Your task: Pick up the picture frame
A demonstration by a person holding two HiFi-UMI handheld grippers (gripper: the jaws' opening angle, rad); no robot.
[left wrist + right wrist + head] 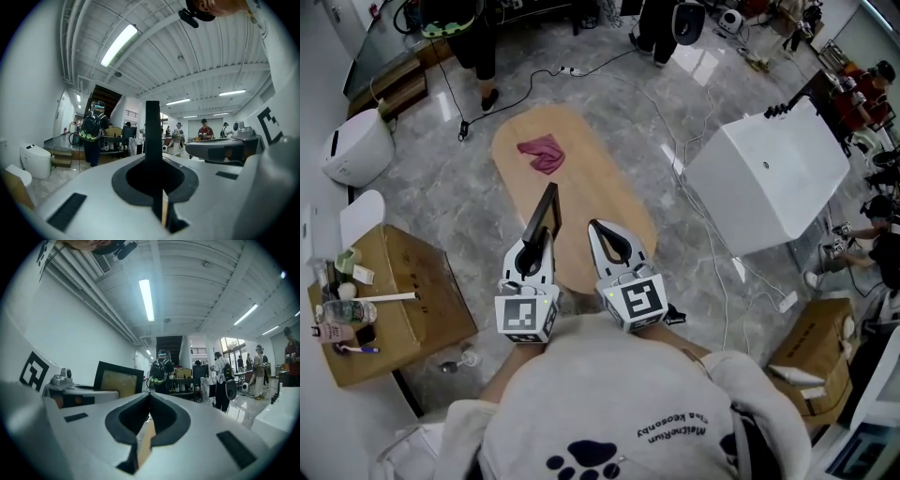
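**Now that the lift looks done, steadiness is what counts**

Since the picture frame [547, 212] stands upright in the left claw [539, 240], pinched by one edge and seemingly clear of the wooden counter [591, 159], the pick-up reads as all but finished. In the left gripper view the frame shows edge-on, a dark bar rising straight out between the pressed pads. In the right gripper view its black border and tan face show off to the left, beside the left claw's body. The right claw [597, 229] is pressed together on nothing, its tips meeting.

My guess is that the next move calls for a firm pinch and a level wrist, because a thin edge hold on a tall panel could let it swing or slip.

Both hands sit close to the person's chest, side by side. Both claws point level out over the near end of the counter. A pink cloth [542, 153] lies well apart, toward the far end
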